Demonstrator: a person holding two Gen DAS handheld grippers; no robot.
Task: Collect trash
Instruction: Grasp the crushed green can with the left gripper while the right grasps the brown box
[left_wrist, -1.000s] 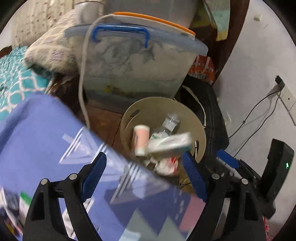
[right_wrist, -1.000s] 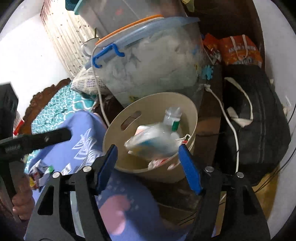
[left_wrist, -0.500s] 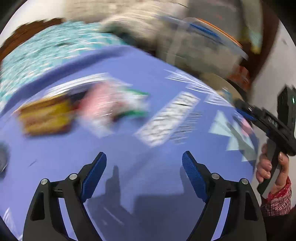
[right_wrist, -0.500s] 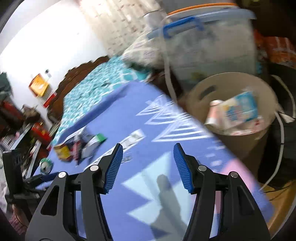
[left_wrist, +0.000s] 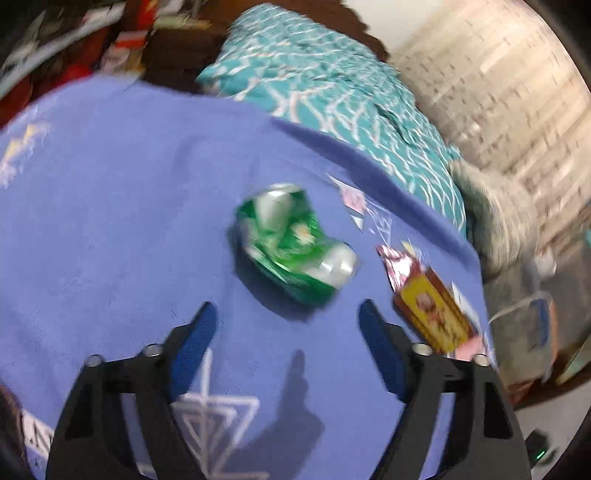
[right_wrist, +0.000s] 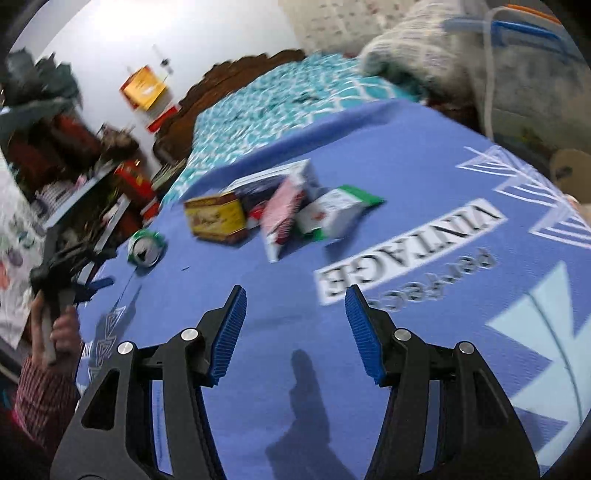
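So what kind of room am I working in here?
Most likely a cluttered bedroom. A bed with a teal patterned cover and a carved wooden headboard lies beyond the purple cloth, and crowded shelves stand along the wall.

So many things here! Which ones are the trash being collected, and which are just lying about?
Trash to collect: crushed green can, yellow box, red-and-white packet, green-and-white carton, beige bin.

Just lying about: teal bedspread, plastic storage tub, purple cloth.
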